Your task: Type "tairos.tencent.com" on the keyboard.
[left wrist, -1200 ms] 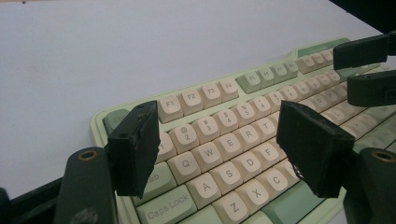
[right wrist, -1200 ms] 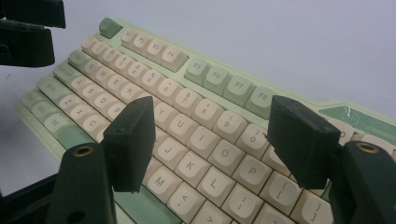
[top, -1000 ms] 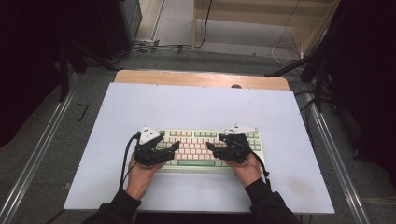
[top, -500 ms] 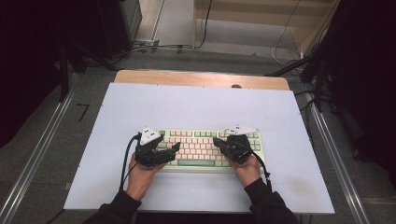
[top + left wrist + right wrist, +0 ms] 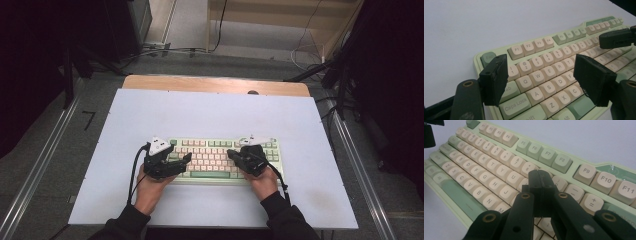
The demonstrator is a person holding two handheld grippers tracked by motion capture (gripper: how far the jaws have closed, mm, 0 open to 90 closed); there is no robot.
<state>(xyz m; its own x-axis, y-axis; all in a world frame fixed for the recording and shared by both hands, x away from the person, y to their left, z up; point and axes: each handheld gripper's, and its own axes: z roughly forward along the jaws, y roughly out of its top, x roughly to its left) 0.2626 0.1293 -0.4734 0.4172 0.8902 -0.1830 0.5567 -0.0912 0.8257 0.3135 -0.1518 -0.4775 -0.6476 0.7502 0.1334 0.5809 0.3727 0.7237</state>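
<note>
Keyboard (image 5: 225, 159) sits mid-bench (image 5: 210, 115) toward my edge, and I've just closed my right gripper (image 5: 539, 176) empty above its number row, so one blunt tip can press keys, while my left gripper (image 5: 540, 75) hangs wide, empty, over its letters.

A pale blue mat (image 5: 210, 115) covers the table in the middle of the frame. A wooden edge (image 5: 215, 83) shows above it. Cables (image 5: 165, 50) lie on the grey floor (image 5: 45, 150) at upper left.

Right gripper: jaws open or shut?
Shut. The right gripper has its two black pads pressed together, nothing between them, above the keyboard.
</note>
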